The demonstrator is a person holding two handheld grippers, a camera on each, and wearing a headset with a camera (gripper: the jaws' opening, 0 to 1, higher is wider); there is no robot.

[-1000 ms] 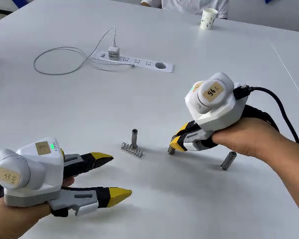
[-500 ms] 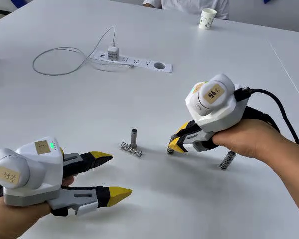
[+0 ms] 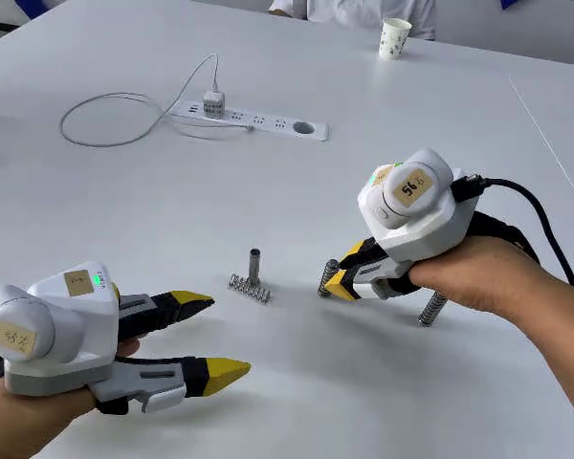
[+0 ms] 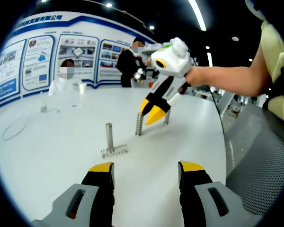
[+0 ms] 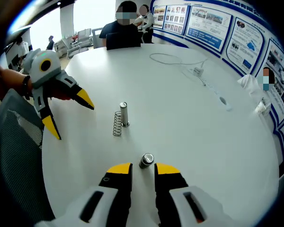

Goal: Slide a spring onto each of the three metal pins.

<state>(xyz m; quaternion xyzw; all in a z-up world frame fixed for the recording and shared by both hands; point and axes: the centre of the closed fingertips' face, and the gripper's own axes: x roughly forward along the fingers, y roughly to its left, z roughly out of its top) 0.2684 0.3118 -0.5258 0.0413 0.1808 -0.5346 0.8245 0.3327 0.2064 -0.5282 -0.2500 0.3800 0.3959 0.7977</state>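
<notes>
Right tool [image 3: 337, 284] narrow at a sprung pin [image 3: 326, 277], grip unclear; left tool [image 3: 225, 334] released. Probably next: loose spring [image 3: 250, 288] onto bare pin [image 3: 254, 265].

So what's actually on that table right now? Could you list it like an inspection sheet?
Surface: white table, nothing spilled.
Job's things: bare pin upright, loose spring lying at its foot; near sprung pin and far sprung pin both carry springs.
Clutter: paper cup at the far edge.
Grippers: left gripper open, hovering; right gripper at the near sprung pin, grip unclear.
Cables: power strip, white cable, black cable.
Surroundings: seated people, wall posters.
</notes>
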